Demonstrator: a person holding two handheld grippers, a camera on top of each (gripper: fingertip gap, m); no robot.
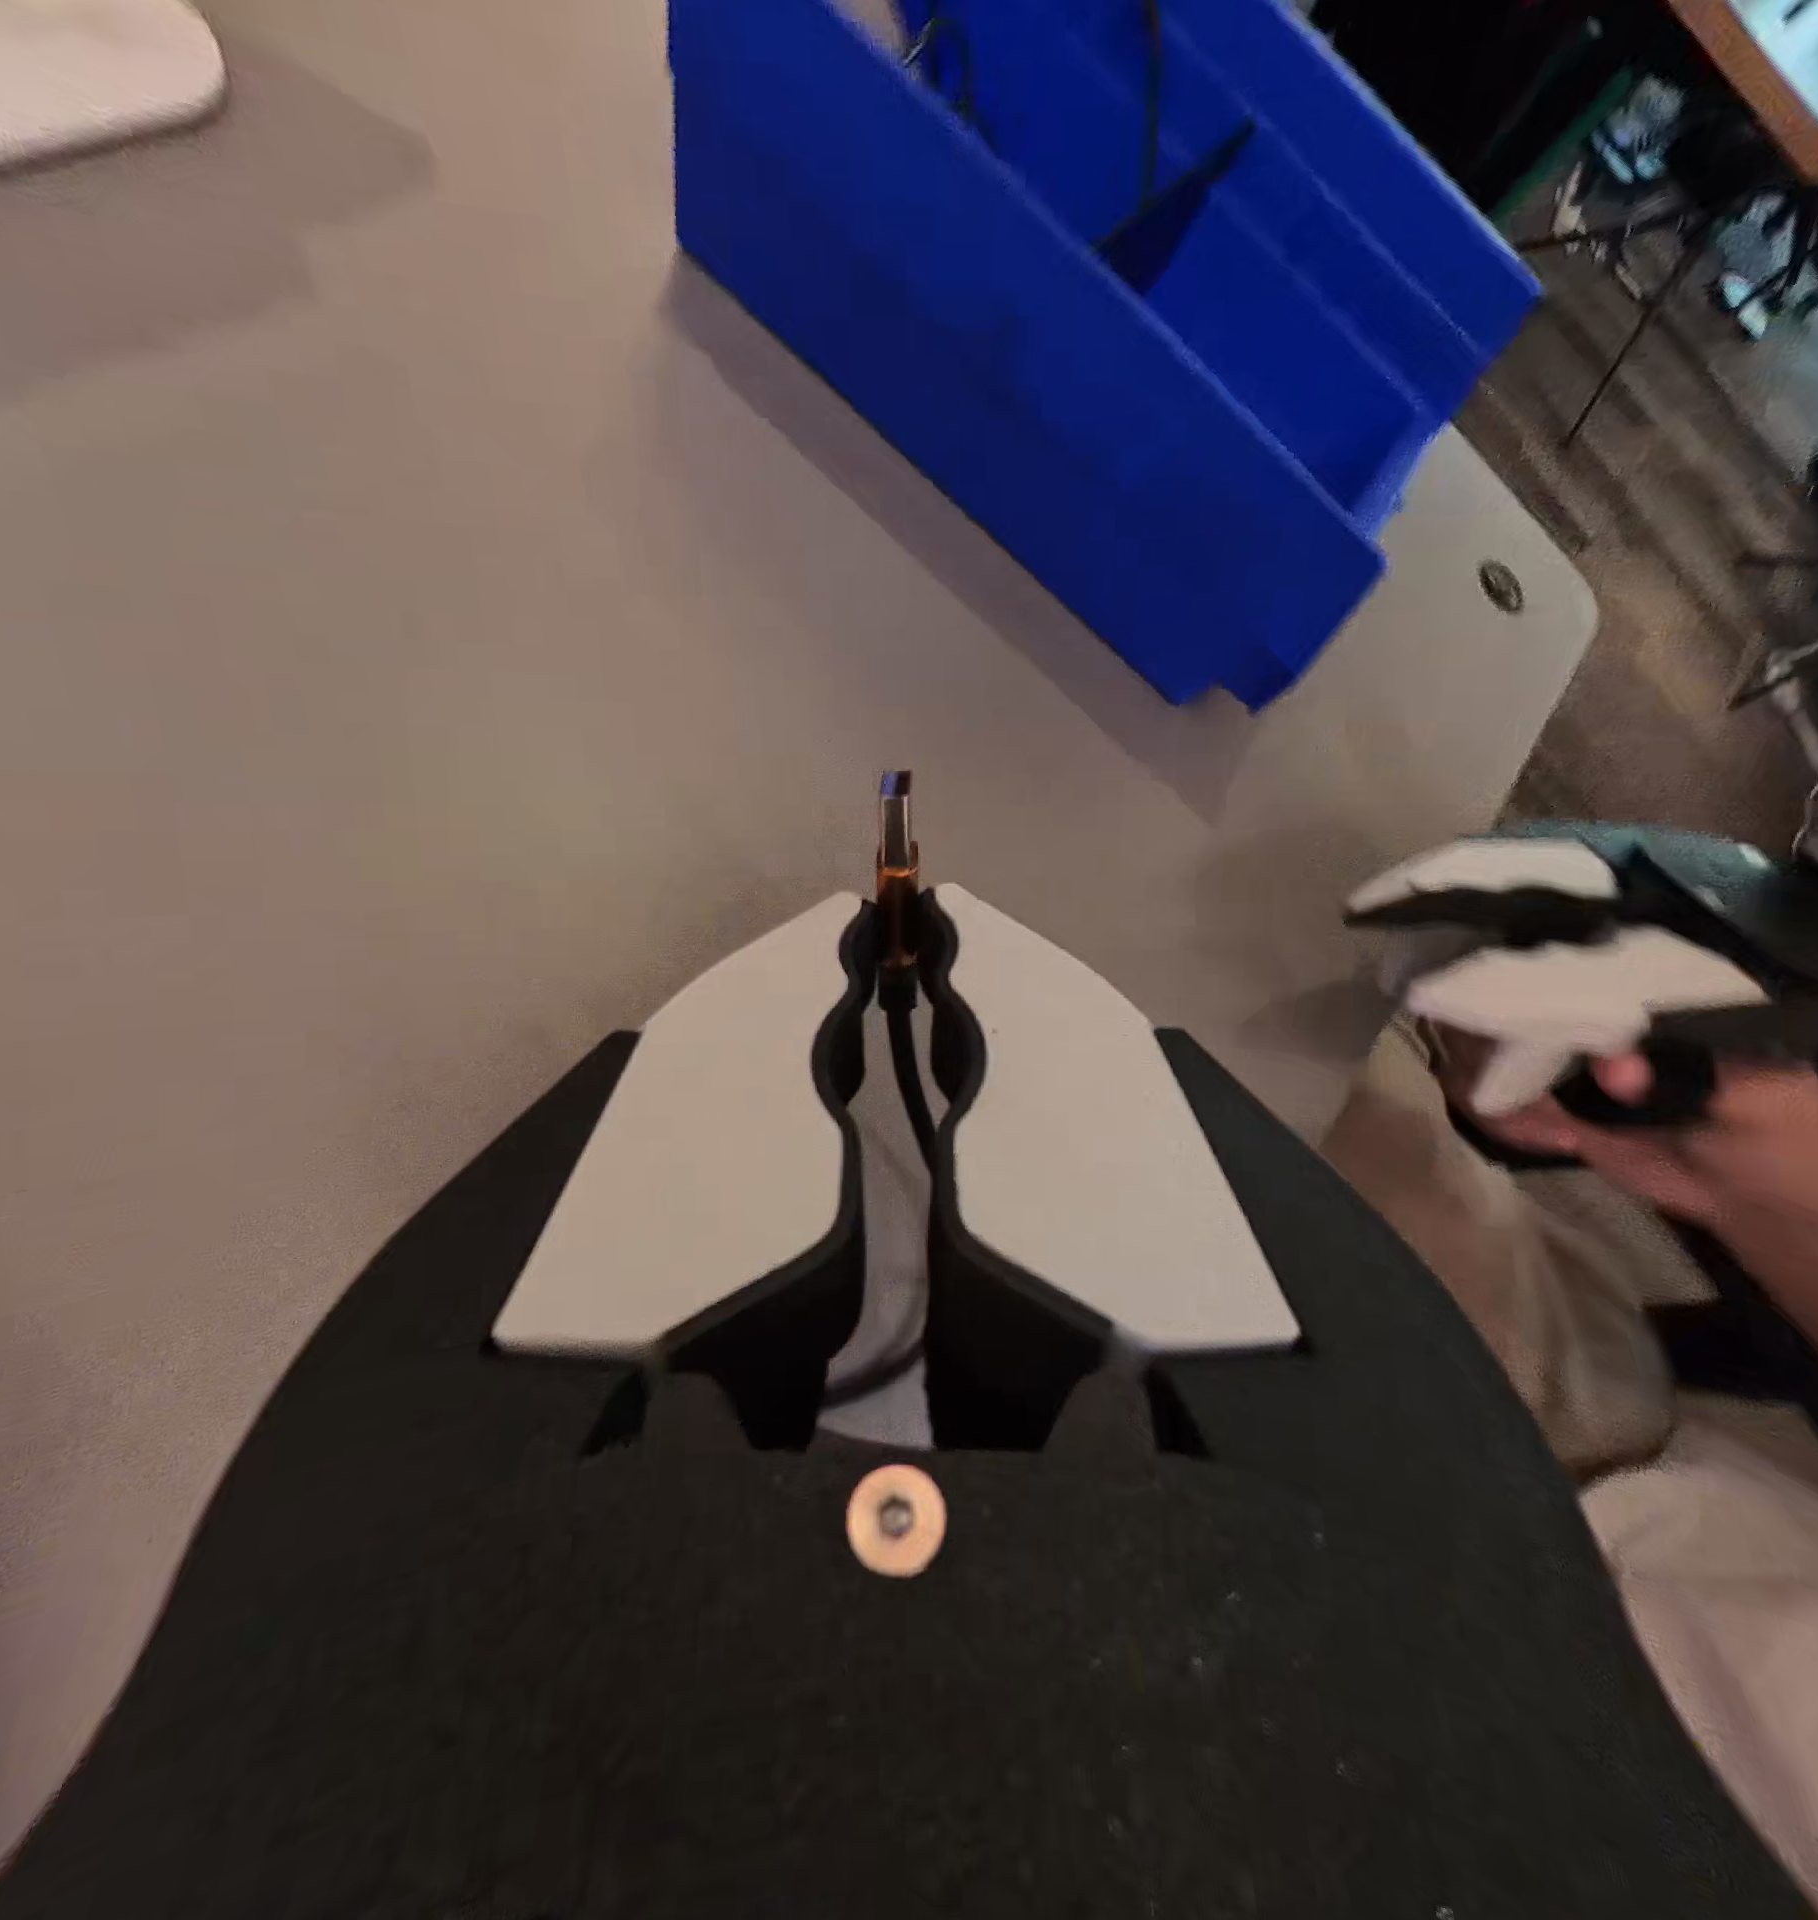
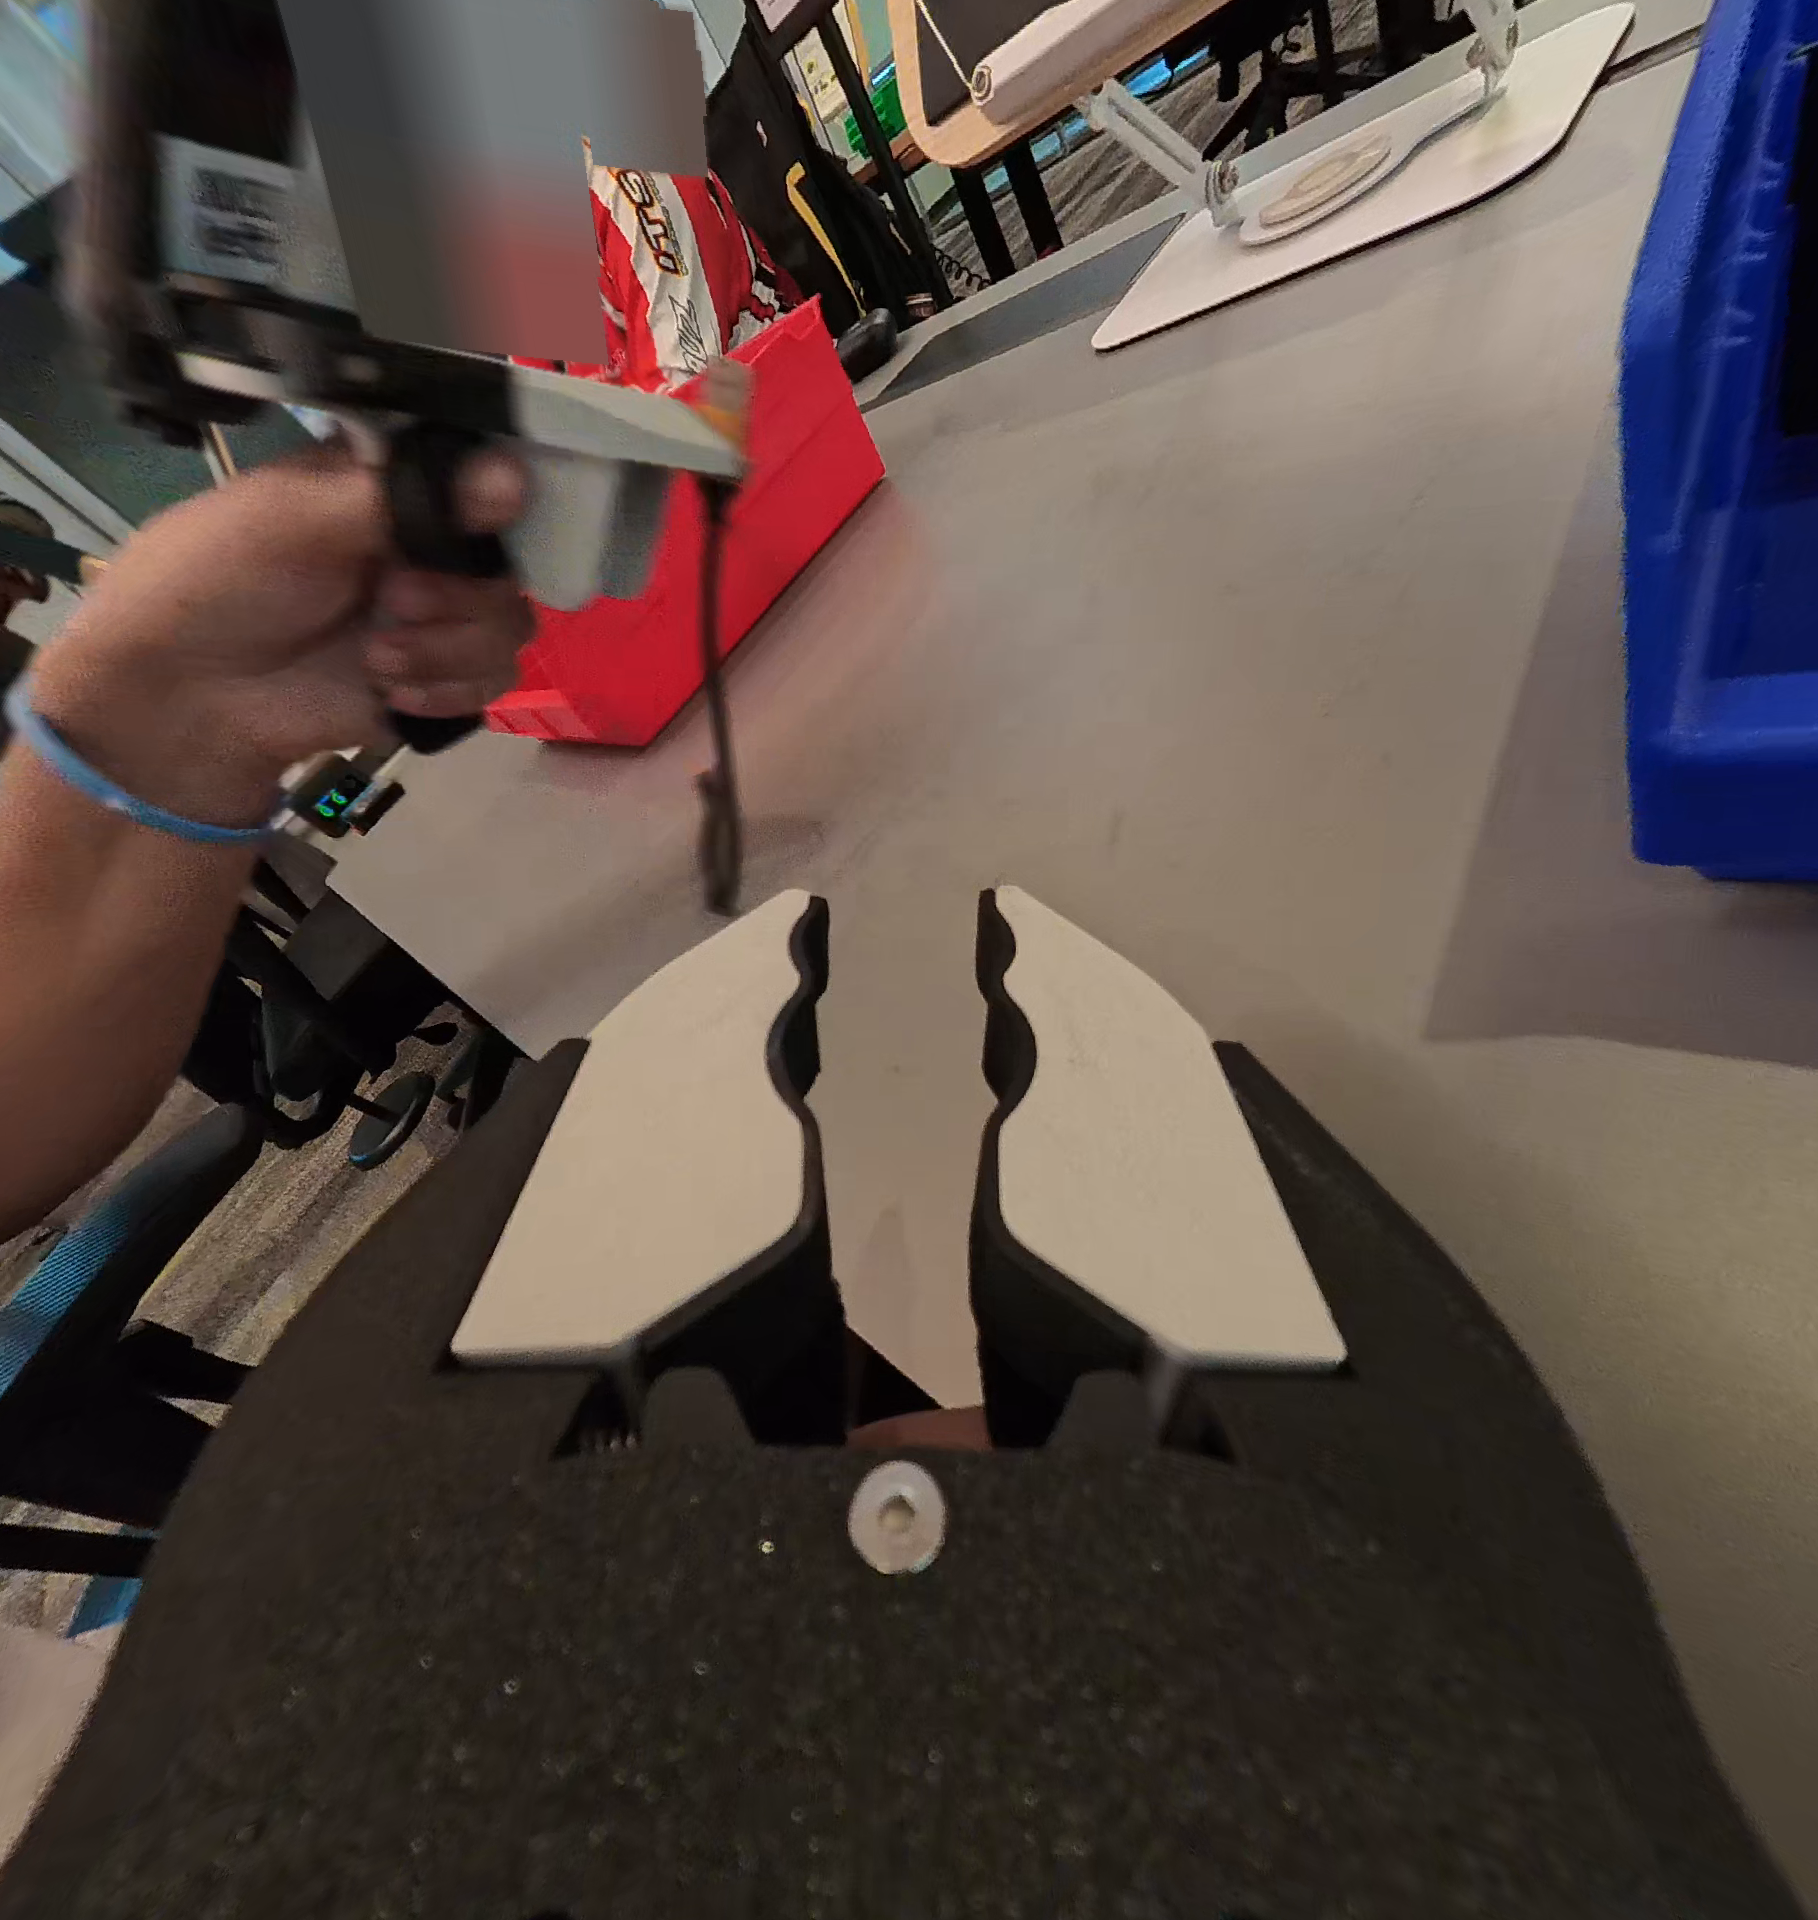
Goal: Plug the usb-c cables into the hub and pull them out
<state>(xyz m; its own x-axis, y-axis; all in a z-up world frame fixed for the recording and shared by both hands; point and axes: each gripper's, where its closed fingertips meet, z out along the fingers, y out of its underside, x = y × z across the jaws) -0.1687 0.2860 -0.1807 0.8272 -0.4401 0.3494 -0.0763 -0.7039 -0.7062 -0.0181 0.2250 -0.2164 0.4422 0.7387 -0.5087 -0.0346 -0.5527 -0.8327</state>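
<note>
Cable plug (image 1: 897, 831) sticks forward, pinched in left claw (image 1: 898, 896) tips.

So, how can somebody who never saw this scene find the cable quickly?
Start at the big blue bin on the grey table. In front of it the left gripper is shut on the cable. It is the only thin black cord here, with an amber collar and a metal plug poking out.

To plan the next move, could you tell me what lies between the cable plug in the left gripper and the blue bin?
Only bare table, as the left wrist view shows: the plug juts from the fingers, and nothing sits before the blue bin.
</note>
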